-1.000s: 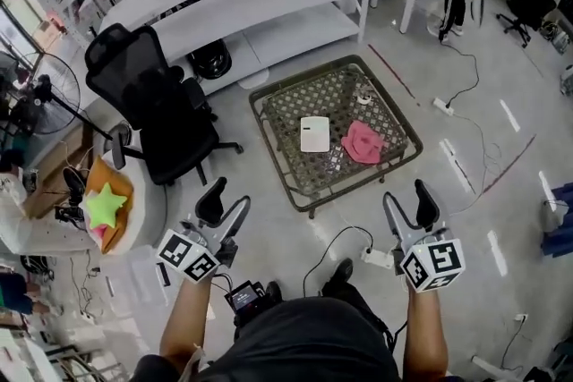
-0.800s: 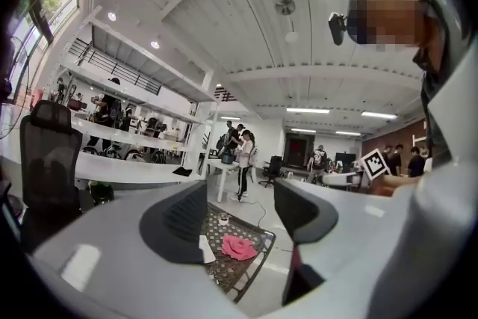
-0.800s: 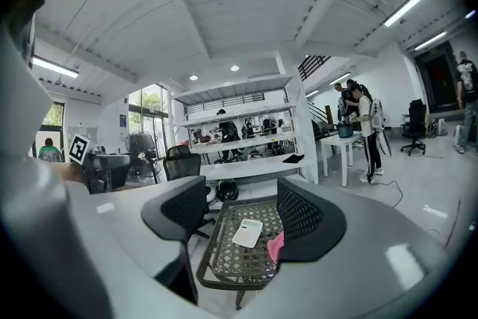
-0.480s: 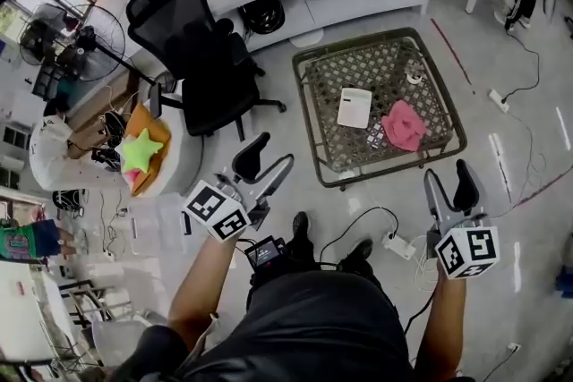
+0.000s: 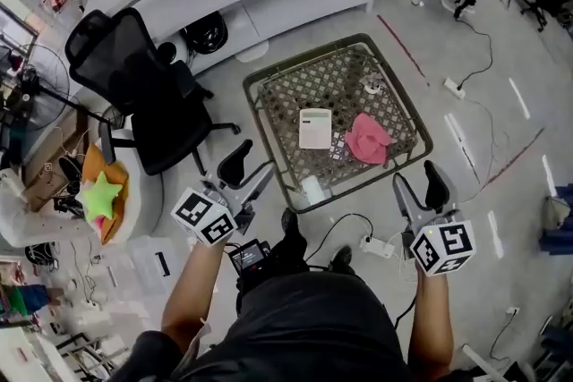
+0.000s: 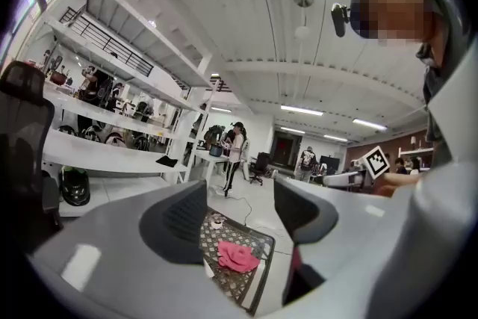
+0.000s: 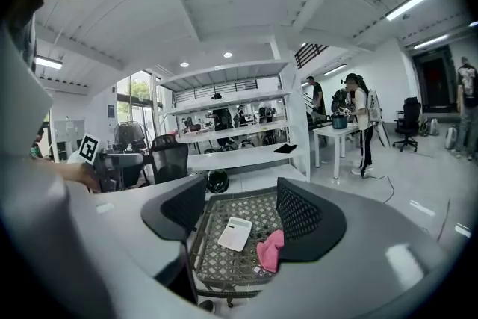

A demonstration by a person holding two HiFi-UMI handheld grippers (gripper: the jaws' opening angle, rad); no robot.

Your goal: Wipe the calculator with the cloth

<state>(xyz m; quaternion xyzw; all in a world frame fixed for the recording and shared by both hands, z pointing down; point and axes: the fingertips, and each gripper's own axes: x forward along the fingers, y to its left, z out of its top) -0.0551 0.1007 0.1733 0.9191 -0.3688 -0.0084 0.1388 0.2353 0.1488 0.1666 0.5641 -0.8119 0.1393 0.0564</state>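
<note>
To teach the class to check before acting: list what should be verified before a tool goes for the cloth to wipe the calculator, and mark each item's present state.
1. Left tool open, nothing between its jaws: ok.
2. Right tool open and empty: ok.
3. Pink cloth lying free on the woven table: ok.
4. Calculator uncovered, beside the cloth: ok.
5. A tool at the cloth: not ok; neither touches it.
6. Small object at the table's far side identified: cannot tell.
</note>
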